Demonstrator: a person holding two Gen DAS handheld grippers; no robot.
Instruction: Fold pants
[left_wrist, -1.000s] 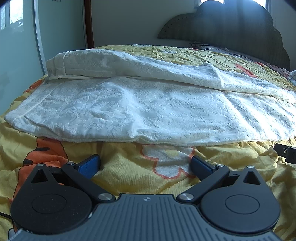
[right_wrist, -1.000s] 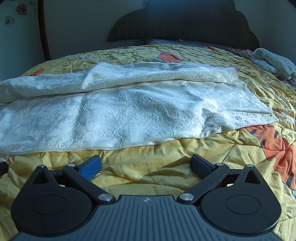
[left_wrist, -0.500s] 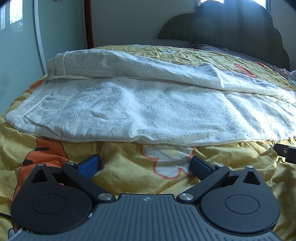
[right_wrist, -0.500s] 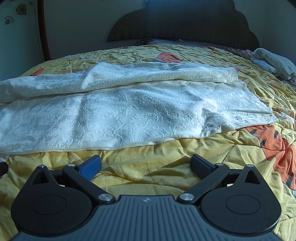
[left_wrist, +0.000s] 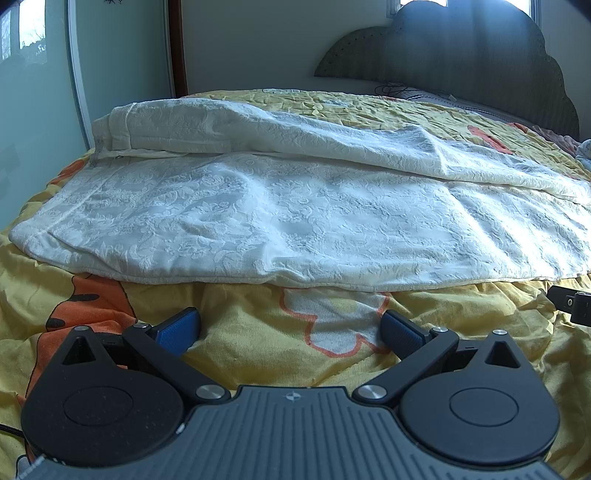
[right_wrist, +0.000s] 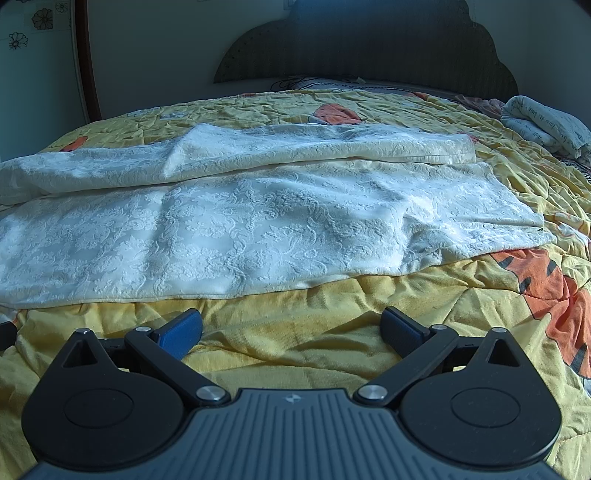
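White patterned pants (left_wrist: 295, 218) lie spread across a yellow bedspread (left_wrist: 243, 325), waistband at the left, hems at the right. The far leg (right_wrist: 295, 151) is bunched into a ridge behind the flat near leg (right_wrist: 240, 236). My left gripper (left_wrist: 290, 328) rests low on the quilt just short of the pants' near edge, open, nothing between its blue pads (left_wrist: 177, 328). My right gripper (right_wrist: 291, 328) sits likewise before the leg section, open and empty. The right gripper's tip (left_wrist: 572, 302) shows at the left wrist view's right edge.
A dark scalloped headboard (right_wrist: 369, 40) stands behind the bed. A folded light cloth (right_wrist: 543, 123) lies at the far right near the pillows. A glass door (left_wrist: 33, 110) and wall run along the bed's left side. The quilt (right_wrist: 535, 288) has orange cartoon prints.
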